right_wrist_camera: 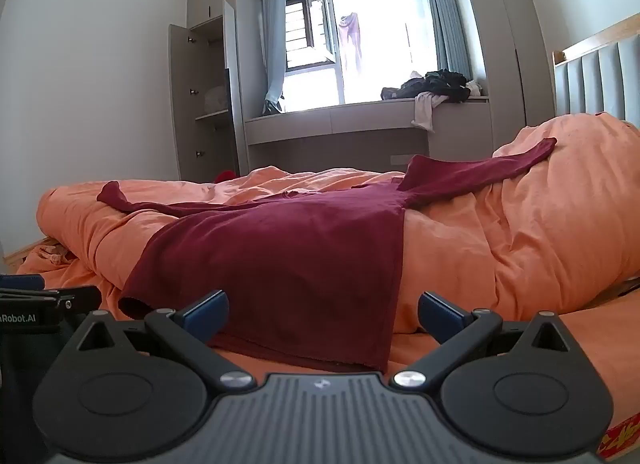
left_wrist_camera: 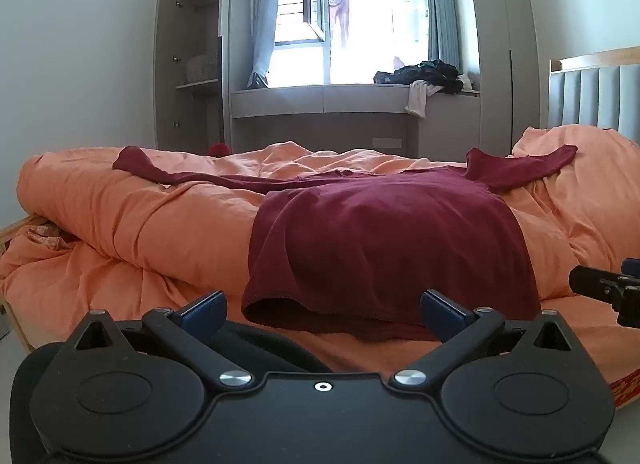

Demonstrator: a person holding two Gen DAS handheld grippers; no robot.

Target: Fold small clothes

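Observation:
A dark red long-sleeved shirt (left_wrist_camera: 384, 232) lies spread over the rumpled orange duvet (left_wrist_camera: 140, 224), sleeves stretched out to both sides and hem hanging toward me. My left gripper (left_wrist_camera: 322, 308) is open, its blue-padded fingers (left_wrist_camera: 202, 310) just short of the hem, nothing between them. In the right wrist view the same shirt (right_wrist_camera: 280, 264) drapes down the duvet (right_wrist_camera: 520, 232). My right gripper (right_wrist_camera: 323, 310) is open too, straddling the hem's right corner without touching it. Each gripper's side shows at the edge of the other's view: the right gripper (left_wrist_camera: 612, 288) and the left gripper (right_wrist_camera: 36, 300).
The bed's grey padded headboard (left_wrist_camera: 592, 100) stands at the right. Behind the bed are a window bench with a heap of dark clothes (left_wrist_camera: 428, 76), an open wardrobe (left_wrist_camera: 192, 64) at the left, and a bright window (left_wrist_camera: 372, 24). A red object (left_wrist_camera: 218, 149) peeks behind the duvet.

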